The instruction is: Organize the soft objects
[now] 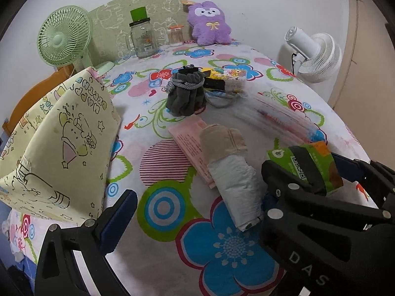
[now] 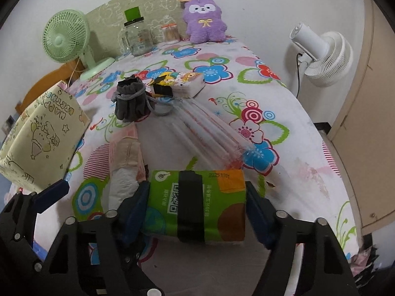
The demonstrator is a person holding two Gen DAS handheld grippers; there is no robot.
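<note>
My right gripper (image 2: 197, 204) is shut on a green tissue pack (image 2: 197, 207) with a black band, held just above the flowered cloth; it also shows in the left wrist view (image 1: 308, 165). My left gripper (image 1: 195, 212) is open and empty, near the front left. A white folded umbrella with a beige sleeve (image 1: 229, 165) lies between the grippers. A grey drawstring pouch (image 1: 186, 93) sits mid-table. A pink packet (image 1: 190, 143) lies under the umbrella. A purple plush (image 1: 209, 22) leans at the back wall. A yellow cartoon fabric bag (image 1: 56, 148) stands at left.
A green fan (image 1: 64, 37), a glass jar with green lid (image 1: 142, 37) and a cotton swab jar (image 1: 175, 34) stand at the back. A white fan (image 1: 316, 54) is off the right edge. A clear plastic sleeve (image 2: 209, 133) and a cartoon packet (image 2: 182, 81) lie mid-table.
</note>
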